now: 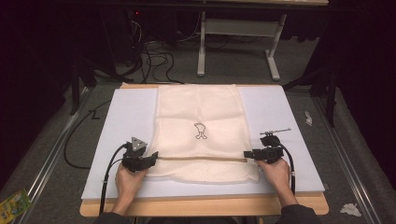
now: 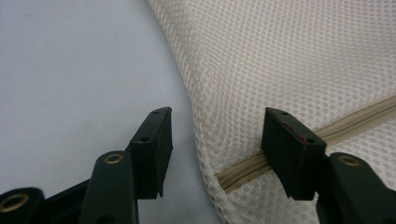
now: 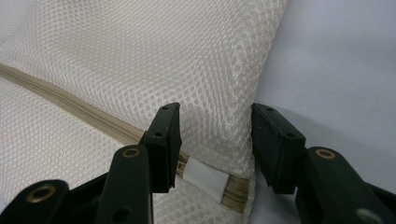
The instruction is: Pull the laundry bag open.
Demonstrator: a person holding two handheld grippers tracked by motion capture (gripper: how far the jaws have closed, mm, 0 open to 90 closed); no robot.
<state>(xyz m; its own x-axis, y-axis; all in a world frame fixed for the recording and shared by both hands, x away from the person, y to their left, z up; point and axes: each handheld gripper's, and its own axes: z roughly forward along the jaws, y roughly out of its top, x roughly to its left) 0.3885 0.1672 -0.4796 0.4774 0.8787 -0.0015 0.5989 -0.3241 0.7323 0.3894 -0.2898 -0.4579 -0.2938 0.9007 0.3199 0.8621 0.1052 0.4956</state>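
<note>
Both hands grip from the bench's near edge. Left tool [image 1: 152, 157] stands wide open astride the left end of the mesh bag's [image 1: 201, 116] zipper [image 2: 243, 169], holding nothing; right tool [image 1: 247, 154], likewise open, straddles its right end beside a white tab [image 3: 204, 180]. Bag lies flat on the white pad [image 1: 126, 121].

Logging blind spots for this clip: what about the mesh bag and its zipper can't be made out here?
- Zipper pull: the right gripper view shows a white tab at the zipper's end, partly behind a jaw; no slider is recognisable.
- Mesh bag contents: the weave hides them in the high view.
- Black print: too small to identify.
- Left gripper view: a jaw covers part of the zipper.
</note>
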